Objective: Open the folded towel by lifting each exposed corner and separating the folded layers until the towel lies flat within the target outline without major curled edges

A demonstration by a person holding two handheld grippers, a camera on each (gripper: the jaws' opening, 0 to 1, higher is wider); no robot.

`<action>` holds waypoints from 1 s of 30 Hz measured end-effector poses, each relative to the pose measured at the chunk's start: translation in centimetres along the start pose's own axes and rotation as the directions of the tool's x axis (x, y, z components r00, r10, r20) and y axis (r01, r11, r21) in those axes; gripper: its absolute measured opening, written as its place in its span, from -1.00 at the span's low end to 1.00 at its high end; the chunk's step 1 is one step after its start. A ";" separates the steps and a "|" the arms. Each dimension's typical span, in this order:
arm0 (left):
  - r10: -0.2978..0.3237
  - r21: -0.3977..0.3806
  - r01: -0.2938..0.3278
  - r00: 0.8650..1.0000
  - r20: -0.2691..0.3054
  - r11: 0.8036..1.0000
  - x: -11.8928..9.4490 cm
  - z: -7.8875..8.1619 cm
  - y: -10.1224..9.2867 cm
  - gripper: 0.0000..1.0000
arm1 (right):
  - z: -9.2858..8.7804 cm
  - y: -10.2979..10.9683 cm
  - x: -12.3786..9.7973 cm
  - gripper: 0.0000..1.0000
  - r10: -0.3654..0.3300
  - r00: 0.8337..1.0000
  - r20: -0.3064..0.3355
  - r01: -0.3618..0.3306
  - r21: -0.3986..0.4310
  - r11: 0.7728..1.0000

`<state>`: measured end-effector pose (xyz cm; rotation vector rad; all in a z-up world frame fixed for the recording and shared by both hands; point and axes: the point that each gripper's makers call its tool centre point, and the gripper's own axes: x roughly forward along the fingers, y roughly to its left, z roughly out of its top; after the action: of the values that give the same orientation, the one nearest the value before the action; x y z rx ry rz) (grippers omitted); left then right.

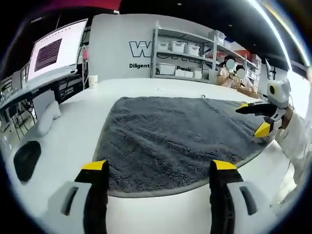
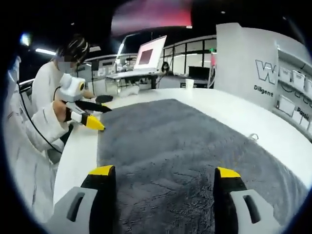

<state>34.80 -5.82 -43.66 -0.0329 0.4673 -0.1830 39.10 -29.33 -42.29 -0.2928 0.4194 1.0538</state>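
A dark grey fluffy towel (image 1: 170,136) lies spread out on the white table (image 1: 73,122), with no folded layers visible. In the left gripper view, my left gripper (image 1: 159,165) stands open just before the towel's near edge, nothing between its jaws. My right gripper (image 1: 253,117) reaches in from the right, open, at the towel's right corner. In the right gripper view, the right gripper (image 2: 165,171) hangs open above the towel (image 2: 185,146). The left gripper (image 2: 101,115), held by a person in white sleeves, sits open at the towel's far left edge.
A white cup (image 1: 92,80) stands at the table's far side. A black pad (image 1: 27,158) and a white roll (image 1: 46,119) lie at the left. A screen (image 1: 53,48) and shelves with boxes (image 1: 180,58) stand behind. A small metal ring (image 2: 253,137) lies beside the towel.
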 end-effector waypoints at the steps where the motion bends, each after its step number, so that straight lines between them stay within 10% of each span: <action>1: 0.000 0.001 0.000 1.000 -0.001 1.000 0.0 0.0 0.0 0.68 | -0.1 0.0 0.0 0.59 0.000 1.000 -0.001 0.000 -0.001 1.000; 30: 0.013 0.050 -0.011 0.999 -0.035 0.999 0.0 -0.3 0.7 0.58 | -3.6 -2.4 -2.6 0.26 -0.040 0.997 -0.073 0.043 0.042 0.998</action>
<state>34.76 -5.16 -43.99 0.0224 0.4982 -0.1840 39.41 -33.96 -44.17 -0.2999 0.4991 0.9945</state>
